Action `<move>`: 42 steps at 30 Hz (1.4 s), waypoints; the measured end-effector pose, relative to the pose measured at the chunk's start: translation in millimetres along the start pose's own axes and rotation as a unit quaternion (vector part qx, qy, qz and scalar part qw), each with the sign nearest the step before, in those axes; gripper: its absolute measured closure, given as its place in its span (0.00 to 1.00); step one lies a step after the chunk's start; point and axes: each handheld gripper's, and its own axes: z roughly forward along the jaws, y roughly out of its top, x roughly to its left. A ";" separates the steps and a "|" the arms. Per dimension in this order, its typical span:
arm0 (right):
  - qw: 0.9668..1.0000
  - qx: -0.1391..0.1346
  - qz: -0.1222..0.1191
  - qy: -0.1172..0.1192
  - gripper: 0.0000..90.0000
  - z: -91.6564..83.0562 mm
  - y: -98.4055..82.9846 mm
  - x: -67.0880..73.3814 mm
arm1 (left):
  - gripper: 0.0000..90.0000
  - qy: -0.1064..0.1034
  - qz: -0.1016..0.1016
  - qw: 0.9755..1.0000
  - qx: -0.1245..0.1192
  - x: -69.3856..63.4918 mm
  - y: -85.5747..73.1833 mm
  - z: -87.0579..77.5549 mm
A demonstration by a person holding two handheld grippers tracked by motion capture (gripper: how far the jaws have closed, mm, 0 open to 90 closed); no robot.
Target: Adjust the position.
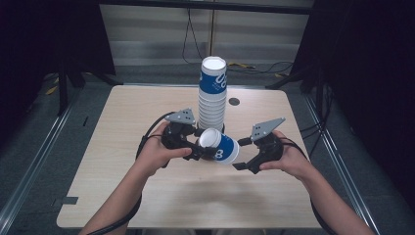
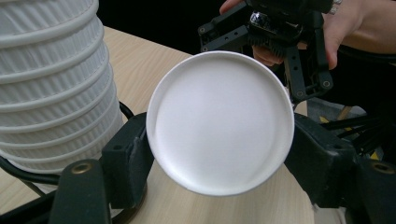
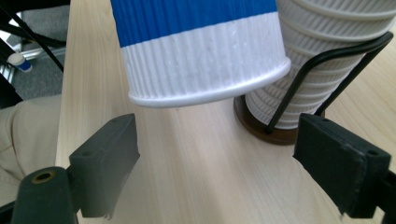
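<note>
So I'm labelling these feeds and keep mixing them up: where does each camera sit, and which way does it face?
High view: above the person's side of the table, looking forward and down; forearms, hands, left tool and right tool show.
Left gripper view: rides the left tool, facing the held cup; its jaws clamp the cup, the other hand behind.
Right gripper view: rides the right tool, facing the cup's side; open jaws.
All share that cup and the cup stack.

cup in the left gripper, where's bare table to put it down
Bare wood lies along the table near edge in front of both hands, and on the far-left stretch left of the cup stack. It is crowded in the middle, where the cup, left gripper and right gripper meet beside the stack.
</note>
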 end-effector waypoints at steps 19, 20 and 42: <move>1.000 -0.024 0.001 0.015 0.14 13.0 1.6 4.2 | 0.32 -0.011 -0.010 1.000 0.006 0.4 -6.6 5.6; 1.000 -0.026 0.000 0.016 0.14 14.0 2.0 4.2 | 0.32 -0.011 -0.009 1.000 0.008 0.4 -6.7 5.8; 1.000 -0.015 -0.002 0.024 0.21 18.2 6.0 7.9 | 0.32 -0.018 0.000 1.000 0.008 -1.0 -7.2 11.8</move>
